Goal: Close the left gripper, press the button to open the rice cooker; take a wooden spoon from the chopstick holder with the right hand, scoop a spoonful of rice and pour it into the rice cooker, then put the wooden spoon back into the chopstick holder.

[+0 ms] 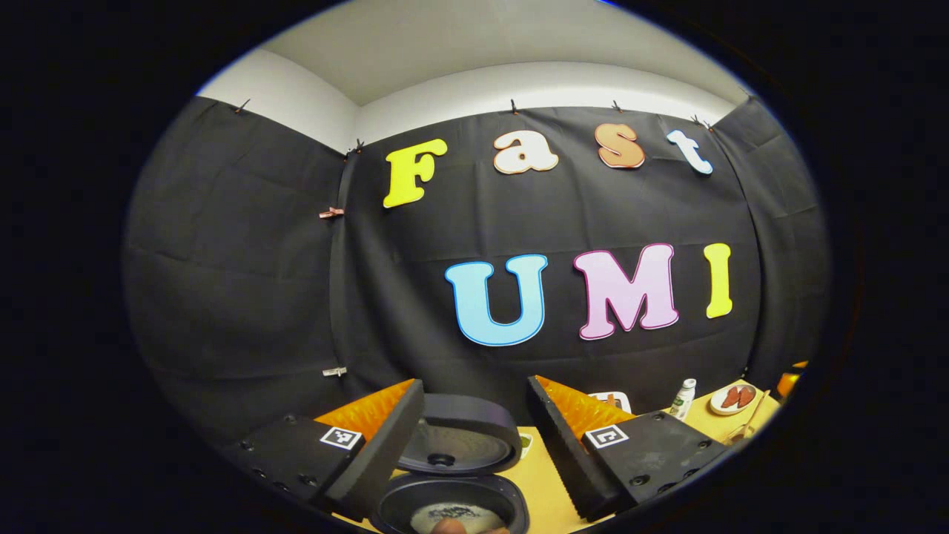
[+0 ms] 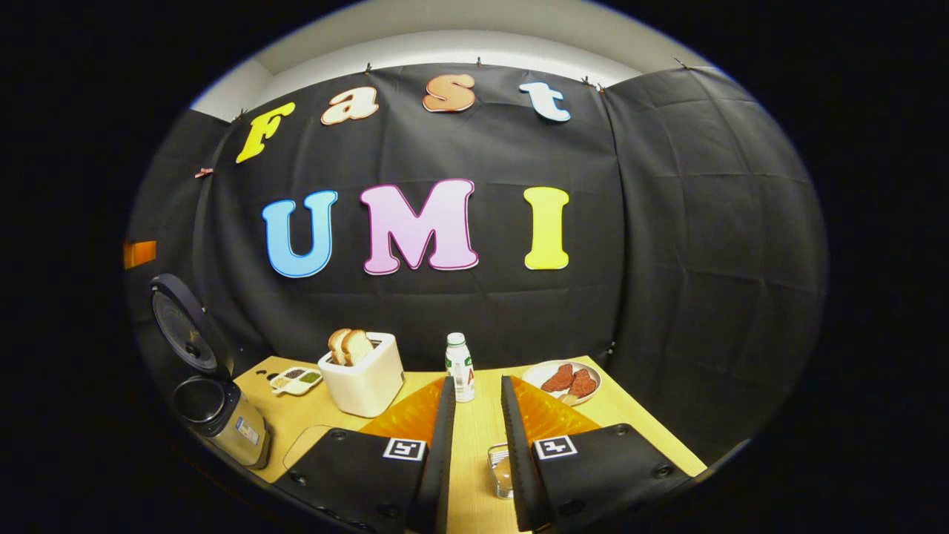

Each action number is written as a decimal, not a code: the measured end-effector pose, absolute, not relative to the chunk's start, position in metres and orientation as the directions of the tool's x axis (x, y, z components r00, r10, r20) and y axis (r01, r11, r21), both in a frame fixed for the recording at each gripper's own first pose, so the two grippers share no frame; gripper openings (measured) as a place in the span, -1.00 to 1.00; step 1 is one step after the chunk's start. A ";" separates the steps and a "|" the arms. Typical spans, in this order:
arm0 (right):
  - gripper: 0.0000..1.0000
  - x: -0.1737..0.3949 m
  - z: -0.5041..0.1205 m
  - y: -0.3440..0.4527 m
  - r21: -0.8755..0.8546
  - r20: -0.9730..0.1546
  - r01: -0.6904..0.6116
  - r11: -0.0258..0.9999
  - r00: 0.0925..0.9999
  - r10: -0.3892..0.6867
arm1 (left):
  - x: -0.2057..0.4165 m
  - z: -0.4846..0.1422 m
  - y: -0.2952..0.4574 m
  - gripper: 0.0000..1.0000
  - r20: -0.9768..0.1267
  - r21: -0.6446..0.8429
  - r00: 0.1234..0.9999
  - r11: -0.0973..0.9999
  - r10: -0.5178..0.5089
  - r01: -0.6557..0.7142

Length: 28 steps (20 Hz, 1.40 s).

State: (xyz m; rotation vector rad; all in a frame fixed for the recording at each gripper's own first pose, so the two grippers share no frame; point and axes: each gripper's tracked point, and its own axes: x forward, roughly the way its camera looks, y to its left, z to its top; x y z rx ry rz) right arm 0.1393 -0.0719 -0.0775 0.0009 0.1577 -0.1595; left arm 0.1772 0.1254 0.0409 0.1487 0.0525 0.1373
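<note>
Table [image 2: 474, 437]: light wood surface across the lower centre of the right gripper view.

Rice cooker [image 2: 215, 415]: at the lower left of the right gripper view, on the table's left end, lid [image 2: 182, 326] raised upright. In the left gripper view the rice cooker [image 1: 452, 504] sits at the bottom centre, open, with a pale layer visible in the inner pot.

Left gripper [image 1: 474, 445]: fingers spread wide, one on each side of the open cooker, nothing between them.

Right gripper [image 2: 474, 445]: fingers parted by a narrow gap, nothing pinched.

Toaster [image 2: 363, 374]: centre left, two bread slices standing in it.

Plate [image 2: 563, 380]: right of centre, with reddish pieces of food on it.

Bottle [image 2: 460, 367]: upright, between toaster and plate.

Glass container [image 2: 502, 469]: small, just beside the right finger's inner edge. Contents cannot be told.
</note>
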 end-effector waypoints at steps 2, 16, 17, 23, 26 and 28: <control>-0.33 0.138 -0.068 -0.063 -0.017 -0.137 0.156 0.988 0.978 -0.157 | 0.200 0.041 0.131 0.84 -0.058 0.158 0.992 0.982 0.111 -0.101; -0.23 0.124 -0.058 -0.022 -0.084 -0.115 0.121 0.989 0.985 -0.130 | 0.259 -0.011 0.187 0.97 -0.256 0.152 0.952 0.979 0.171 -0.135; -0.13 0.123 -0.058 -0.021 -0.085 -0.117 0.120 0.989 0.985 -0.130 | 0.256 -0.012 0.187 0.98 -0.253 0.158 0.952 0.978 0.171 -0.133; -0.13 0.115 -0.062 -0.017 -0.091 -0.126 0.101 0.991 0.986 -0.112 | 0.215 -0.020 0.180 1.00 -0.231 0.156 0.958 0.979 0.168 -0.134; -0.23 0.109 -0.064 -0.013 -0.094 -0.134 0.083 0.992 0.986 -0.096 | 0.180 -0.031 0.175 1.00 -0.213 0.143 0.961 0.979 0.176 -0.148; -0.23 0.103 -0.066 -0.011 -0.101 -0.137 0.067 0.993 0.987 -0.081 | 0.153 -0.042 0.172 0.99 -0.186 0.166 0.963 0.972 0.194 -0.163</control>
